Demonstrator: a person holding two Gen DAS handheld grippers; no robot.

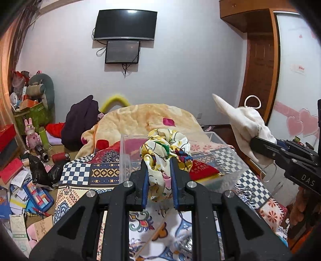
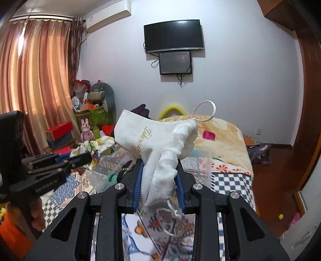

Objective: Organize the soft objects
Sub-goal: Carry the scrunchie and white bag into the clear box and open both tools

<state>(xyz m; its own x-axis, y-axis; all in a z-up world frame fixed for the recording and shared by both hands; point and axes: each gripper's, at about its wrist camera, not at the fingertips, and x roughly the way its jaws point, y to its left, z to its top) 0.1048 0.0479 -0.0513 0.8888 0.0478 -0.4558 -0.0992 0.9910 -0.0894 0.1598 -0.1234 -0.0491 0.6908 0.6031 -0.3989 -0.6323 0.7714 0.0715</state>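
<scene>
A dark television (image 1: pixel 125 25) hangs on the pale wall above a smaller screen (image 1: pixel 122 51), peach curtains (image 2: pixel 38 66) cover the window under an air conditioner (image 2: pixel 109 15), and the floor — boxes, papers, a pink rabbit figure (image 1: pixel 32 134) — is crowded.

Your left wrist camera sits low behind the left gripper (image 1: pixel 159 172), close over the patterned bed cover (image 1: pixel 104 172), facing the far wall and its television (image 1: pixel 125 25). Your right wrist camera rides likewise behind the right gripper (image 2: pixel 159 180), facing the same wall. Both views share the television, the bed and the clutter pile (image 1: pixel 30 96); each catches the other gripper at its edge.
</scene>
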